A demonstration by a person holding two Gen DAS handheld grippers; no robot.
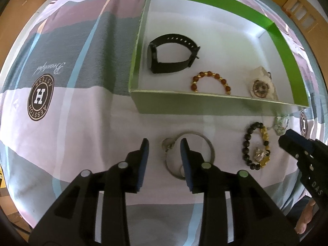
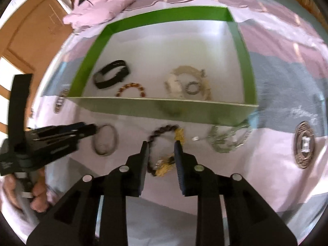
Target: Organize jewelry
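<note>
The work surface is a bed covered with a striped pink, grey and white sheet (image 1: 67, 110) printed with round logos. A shallow green box (image 1: 225, 102) with a white floor sits on it, its near wall facing both cameras.

Inside the box, left to right: a black watch (image 1: 171, 54) near the left wall, an amber bead bracelet (image 1: 211, 81) close to the near wall, and a white watch (image 1: 261, 85) (its dial facing up) toward the near right corner.

On the sheet in front of the near wall, left to right: a silver bangle (image 1: 192, 155), a black-and-gold bead bracelet (image 1: 256, 145), and a pale green chain piece (image 1: 279, 126) lying just beside the box's near right corner.

The left gripper (image 1: 164, 145) has its jaws spread wide. In the left wrist view its right finger overlaps the bangle, while the left finger stands outside the ring; contact cannot be determined.

The right gripper (image 2: 161, 145) is likewise held wide apart — the black-and-gold bead bracelet (image 2: 164, 143) lies between its two fingers, which straddle the loop without closing on it. The right wrist view is motion-blurred, so fine detail is unreadable. In that view the left gripper (image 2: 93, 129) points at the silver bangle (image 2: 105, 140), and the pale green chain piece (image 2: 227, 139) lies to the right.
</note>
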